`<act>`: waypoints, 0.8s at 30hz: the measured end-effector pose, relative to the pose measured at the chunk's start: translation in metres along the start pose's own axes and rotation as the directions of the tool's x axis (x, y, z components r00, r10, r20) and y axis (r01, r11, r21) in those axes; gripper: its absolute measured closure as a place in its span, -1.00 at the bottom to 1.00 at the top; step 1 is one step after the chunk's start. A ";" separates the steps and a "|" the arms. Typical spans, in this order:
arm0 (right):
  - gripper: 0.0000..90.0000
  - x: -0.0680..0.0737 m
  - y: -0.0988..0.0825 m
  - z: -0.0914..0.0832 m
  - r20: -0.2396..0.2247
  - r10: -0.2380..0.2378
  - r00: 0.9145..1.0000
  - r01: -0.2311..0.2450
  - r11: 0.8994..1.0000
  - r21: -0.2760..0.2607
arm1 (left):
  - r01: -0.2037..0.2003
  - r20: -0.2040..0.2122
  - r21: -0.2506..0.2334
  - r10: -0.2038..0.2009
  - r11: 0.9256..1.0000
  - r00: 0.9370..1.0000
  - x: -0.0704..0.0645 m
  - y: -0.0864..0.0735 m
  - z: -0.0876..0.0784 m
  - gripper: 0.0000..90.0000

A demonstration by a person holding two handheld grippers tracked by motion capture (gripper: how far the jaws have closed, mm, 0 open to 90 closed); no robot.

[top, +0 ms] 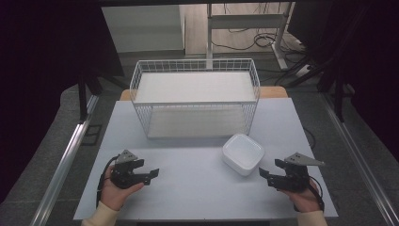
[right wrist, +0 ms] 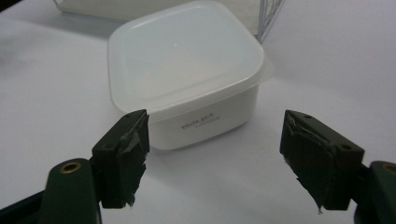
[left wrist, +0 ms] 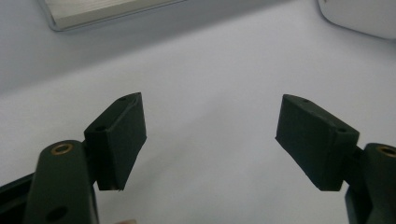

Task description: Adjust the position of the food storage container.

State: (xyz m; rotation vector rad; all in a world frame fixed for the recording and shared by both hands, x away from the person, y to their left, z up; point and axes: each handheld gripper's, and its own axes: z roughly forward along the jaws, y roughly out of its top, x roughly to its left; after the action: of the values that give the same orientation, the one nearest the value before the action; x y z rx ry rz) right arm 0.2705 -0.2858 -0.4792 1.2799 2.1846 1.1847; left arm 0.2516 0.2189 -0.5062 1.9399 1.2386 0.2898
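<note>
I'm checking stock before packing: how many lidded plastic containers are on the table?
1. The white lidded container sits on the table just in front of the wire basket, toward its right end. The basket's two shelves look bare; nothing appears hidden.

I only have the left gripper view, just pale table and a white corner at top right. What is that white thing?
Observer: A white square plastic container with a translucent lid, closed.
Operator: Is the other gripper near it?
Observer: The right gripper points at it with jaws open, nothing between them.
Operator: What is behind it?
Observer: A white wire basket with two shelves stands at the table's far side.
</note>
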 end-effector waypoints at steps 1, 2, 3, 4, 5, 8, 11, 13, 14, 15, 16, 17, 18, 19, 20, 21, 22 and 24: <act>-0.43 0.000 0.001 -0.001 -0.001 0.003 1.000 -0.003 1.000 0.003 | -0.002 0.001 0.001 0.002 1.000 1.000 0.000 0.000 0.000 -0.47; -0.42 0.000 0.002 -0.001 -0.001 0.004 1.000 -0.004 1.000 0.002 | -0.003 0.001 0.001 0.003 1.000 1.000 0.000 0.000 0.000 -0.47; -0.42 0.000 0.002 -0.001 -0.001 0.004 1.000 -0.004 1.000 0.002 | -0.005 0.002 0.002 0.005 1.000 1.000 -0.001 0.000 0.001 -0.47; -0.41 0.000 0.003 -0.002 -0.002 0.003 1.000 -0.003 1.000 0.002 | -0.006 0.002 0.002 0.006 1.000 1.000 -0.001 0.000 0.001 -0.47; -0.39 0.000 0.004 -0.002 0.001 0.003 1.000 -0.003 1.000 0.002 | -0.007 0.004 0.003 0.007 1.000 1.000 0.000 0.000 0.001 -0.47; -0.34 -0.002 0.011 -0.004 0.015 0.014 1.000 -0.014 1.000 0.000 | -0.004 0.005 0.005 0.004 1.000 1.000 0.001 0.000 0.001 -0.47; -0.32 -0.003 0.016 -0.005 0.027 0.020 0.999 -0.020 1.000 0.001 | -0.001 0.005 0.005 0.001 1.000 1.000 0.001 0.000 0.000 -0.47; -0.29 -0.003 0.024 -0.005 0.031 0.019 0.999 -0.019 1.000 -0.003 | -0.001 0.005 0.003 0.001 1.000 1.000 0.001 0.001 0.000 -0.47; -0.28 -0.003 0.026 -0.006 0.031 0.017 0.999 -0.017 1.000 -0.001 | -0.001 0.005 0.003 0.001 1.000 1.000 0.001 0.001 -0.001 -0.47; -0.25 -0.001 0.035 -0.006 0.034 0.007 0.999 -0.007 1.000 0.003 | 0.000 0.004 0.004 0.000 1.000 1.000 0.001 0.001 -0.001 -0.47; -0.25 -0.001 0.035 -0.006 0.034 0.007 0.999 -0.007 1.000 0.003 | 0.000 0.004 0.004 0.000 1.000 1.000 0.001 0.001 -0.001 -0.47; -0.22 -0.001 0.044 -0.005 0.030 -0.002 1.000 0.002 1.000 0.005 | 0.001 0.005 0.004 -0.001 1.000 1.000 0.001 0.001 -0.001 -0.47; -0.20 -0.001 0.048 -0.004 0.032 0.000 0.999 0.000 1.000 0.007 | 0.004 0.006 0.005 -0.004 1.000 1.000 0.001 0.001 0.000 -0.47; -0.19 -0.002 0.051 -0.002 0.034 0.000 0.999 0.000 1.000 0.012 | 0.009 0.008 0.010 -0.009 1.000 1.000 0.001 0.001 0.000 -0.47; -0.19 -0.002 0.051 -0.002 0.034 0.000 0.999 0.000 1.000 0.012 | 0.009 0.008 0.010 -0.009 1.000 1.000 0.001 0.001 0.000 -0.47; -0.15 -0.003 0.057 0.001 0.035 0.001 0.999 -0.002 1.000 0.024 | 0.010 0.008 0.012 -0.010 1.000 1.000 0.001 0.001 0.000 -0.47; -0.13 -0.004 0.060 0.003 0.029 0.003 1.000 -0.004 1.000 0.031 | 0.011 0.009 0.013 -0.012 1.000 1.000 0.001 0.002 0.001 -0.47; -0.11 -0.005 0.062 0.004 0.025 0.005 1.000 -0.006 0.999 0.035 | 0.011 0.009 0.013 -0.011 1.000 1.000 0.000 0.002 0.001 -0.47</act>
State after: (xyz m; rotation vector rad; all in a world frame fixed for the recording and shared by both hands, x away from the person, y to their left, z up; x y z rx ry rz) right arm 0.3101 -0.2731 -0.4325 1.3089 2.1949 1.1306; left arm 0.2534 0.2186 -0.5054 1.9427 1.2478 0.2670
